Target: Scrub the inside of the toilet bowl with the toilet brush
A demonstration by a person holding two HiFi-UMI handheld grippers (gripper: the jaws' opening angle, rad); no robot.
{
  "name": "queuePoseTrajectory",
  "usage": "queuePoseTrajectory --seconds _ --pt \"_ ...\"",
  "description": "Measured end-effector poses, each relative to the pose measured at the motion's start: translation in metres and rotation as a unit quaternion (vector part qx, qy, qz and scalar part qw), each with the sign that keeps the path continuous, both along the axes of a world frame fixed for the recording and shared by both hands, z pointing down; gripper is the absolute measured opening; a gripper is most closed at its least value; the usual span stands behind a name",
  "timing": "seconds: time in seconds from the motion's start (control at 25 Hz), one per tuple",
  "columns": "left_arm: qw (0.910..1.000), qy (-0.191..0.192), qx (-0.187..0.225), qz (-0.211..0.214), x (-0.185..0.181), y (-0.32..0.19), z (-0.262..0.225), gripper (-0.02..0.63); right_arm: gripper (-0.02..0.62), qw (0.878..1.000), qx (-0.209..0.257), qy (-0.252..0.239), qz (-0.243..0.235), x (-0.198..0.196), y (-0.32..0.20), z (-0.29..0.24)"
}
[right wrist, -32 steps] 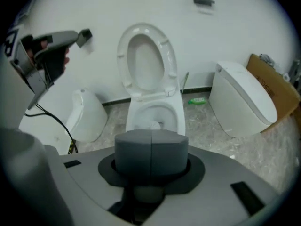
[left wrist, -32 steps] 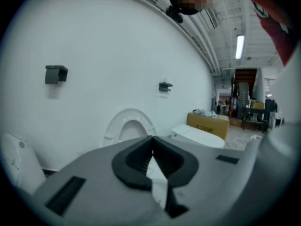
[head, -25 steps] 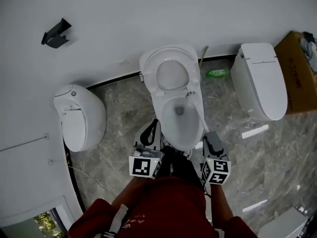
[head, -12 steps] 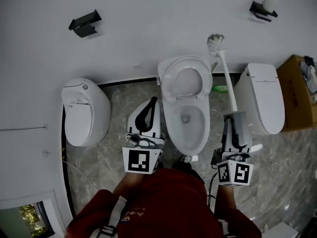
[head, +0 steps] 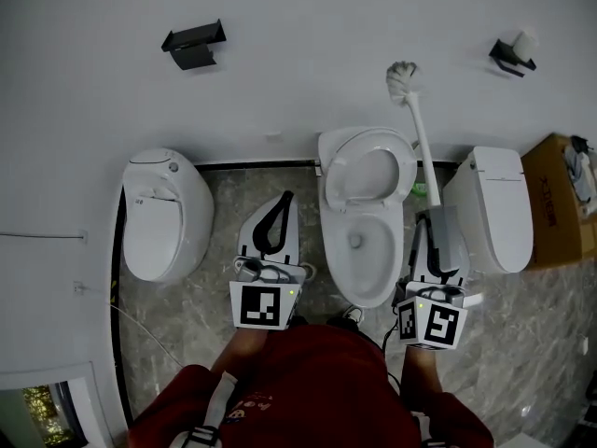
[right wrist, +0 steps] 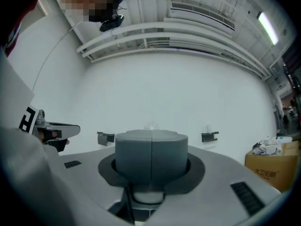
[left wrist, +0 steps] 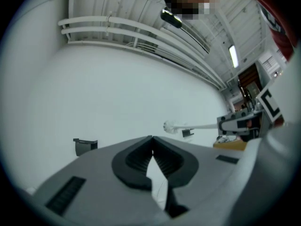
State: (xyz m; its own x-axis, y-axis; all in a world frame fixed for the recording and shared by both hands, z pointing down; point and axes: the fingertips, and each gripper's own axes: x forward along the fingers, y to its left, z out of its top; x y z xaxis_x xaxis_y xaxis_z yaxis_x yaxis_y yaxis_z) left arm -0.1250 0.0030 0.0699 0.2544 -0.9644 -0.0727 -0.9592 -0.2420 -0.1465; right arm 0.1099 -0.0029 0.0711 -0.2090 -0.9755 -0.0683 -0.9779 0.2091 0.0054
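Head view: your right gripper is clamped on the toilet brush. The white handle runs from its jaws toward the wall, and the bristle head sits against that wall, beyond the right edge of the raised lid. The brush is clear of the toilet bowl, which lies just left of that gripper. Your left gripper hovers over the marble floor at the bowl's left side, black fingers pressed together. A closed toilet stands at far left and another closed one at right. A cardboard box sits at the right edge and a green bottle lies by the wall behind the handle. Two black brackets hang on the wall.

Left gripper view: finger tips touch, pinching only each other. The brush shows at right, roughly level, with the right gripper on its handle.

Right gripper view: both jaws are wrapped around the brush's grey cylindrical grip, pads tight on it. The bristle head is barely visible past the grip.
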Motion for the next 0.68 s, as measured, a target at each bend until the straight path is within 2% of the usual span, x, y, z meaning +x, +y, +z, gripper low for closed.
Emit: queuePoseTrajectory --seconds 0.28,0.68 --pt "1.0 0.005 0.0 -0.002 -0.017 -0.006 -0.004 0.0 0.146 1.0 0.005 0.001 0.004 -0.013 -0.004 -0.005" --pt "0.9999 -0.001 0.007 0.011 -0.006 -0.009 -0.009 0.0 0.146 1.0 0.009 0.006 0.008 -0.009 -0.006 -0.007"
